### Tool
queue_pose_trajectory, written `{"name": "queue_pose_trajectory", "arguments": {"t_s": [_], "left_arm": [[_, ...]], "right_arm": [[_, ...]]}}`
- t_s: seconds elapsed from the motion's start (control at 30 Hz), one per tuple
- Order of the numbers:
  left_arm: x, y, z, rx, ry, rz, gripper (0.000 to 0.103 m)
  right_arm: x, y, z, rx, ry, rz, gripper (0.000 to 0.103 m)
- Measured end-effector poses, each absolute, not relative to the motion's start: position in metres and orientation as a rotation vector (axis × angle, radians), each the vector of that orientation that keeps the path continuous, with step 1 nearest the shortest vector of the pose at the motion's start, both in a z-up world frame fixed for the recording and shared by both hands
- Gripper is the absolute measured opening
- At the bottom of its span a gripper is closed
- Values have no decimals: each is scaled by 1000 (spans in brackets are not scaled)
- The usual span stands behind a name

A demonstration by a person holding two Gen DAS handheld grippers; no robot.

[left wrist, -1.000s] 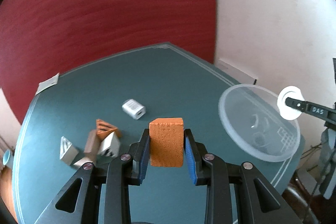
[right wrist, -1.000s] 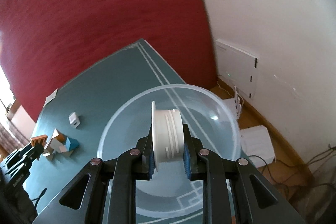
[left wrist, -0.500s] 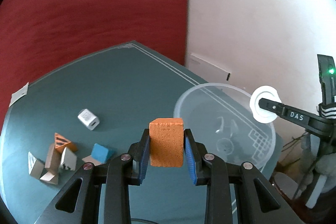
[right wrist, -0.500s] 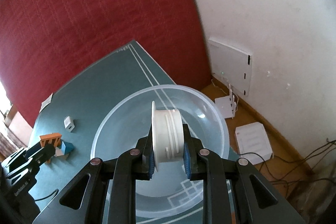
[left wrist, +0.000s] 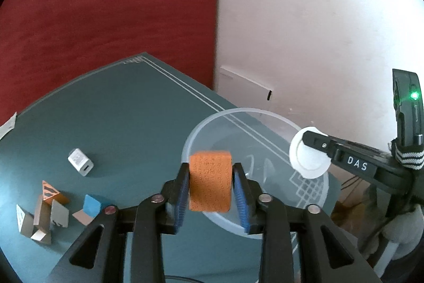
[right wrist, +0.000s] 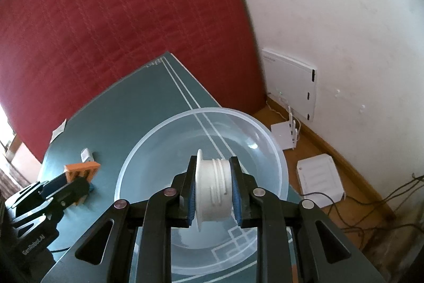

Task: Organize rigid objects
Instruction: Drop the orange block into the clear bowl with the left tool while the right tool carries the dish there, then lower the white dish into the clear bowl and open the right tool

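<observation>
Left wrist view is filled at the bottom by the left gripper [left wrist: 210, 190], whose jaws are opening; the orange block with a rough, grainy face and rounded corners [left wrist: 210, 181] is seen between the blue ribbed pads [left wrist: 182, 194], slightly blurred, and narrow gaps are visible at both pads, so it is no longer pinched. The block is placed over the near rim of the clear round plastic bowl [left wrist: 212, 118], which stands on the dark green table with white border lines [left wrist: 119, 108].

To the right of the bowl, the right gripper [left wrist: 308, 147] is seen reaching over the rim, and a white plastic threaded cap with a wide flange [left wrist: 308, 159] is carried at its tip. In the right wrist view this cap [right wrist: 213, 194] is pinched firmly by the right gripper [right wrist: 214, 192], flange to the left, thread ridges facing up, above the inside of the bowl [right wrist: 265, 131].

To the left of the bowl, well apart from it, a small white charger cube [left wrist: 80, 161] is lying on the table. Further left of the bowl, a blue-topped block [left wrist: 91, 206] and a heap of small wooden blocks with striped faces [left wrist: 42, 214] are found, touching each other. Nothing solid can be made out inside the bowl.
</observation>
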State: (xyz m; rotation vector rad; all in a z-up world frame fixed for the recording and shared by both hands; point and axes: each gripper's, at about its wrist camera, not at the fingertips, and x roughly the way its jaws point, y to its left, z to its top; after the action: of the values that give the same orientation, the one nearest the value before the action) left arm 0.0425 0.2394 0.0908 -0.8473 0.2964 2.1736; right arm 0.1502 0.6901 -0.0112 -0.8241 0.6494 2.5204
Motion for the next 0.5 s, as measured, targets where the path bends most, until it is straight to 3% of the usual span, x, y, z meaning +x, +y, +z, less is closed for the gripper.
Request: {"name": "queue_pose_trajectory", "arguments": {"t_s": [0.07,0.5], "left_arm": [[43,242,90,-826,278,2179,76],[33,228,82,-826,272,2287,81]], "right_arm": [[150,693,-12,-817,664,2530,23],[153,691,-6,-743,692,2562,24]]}}
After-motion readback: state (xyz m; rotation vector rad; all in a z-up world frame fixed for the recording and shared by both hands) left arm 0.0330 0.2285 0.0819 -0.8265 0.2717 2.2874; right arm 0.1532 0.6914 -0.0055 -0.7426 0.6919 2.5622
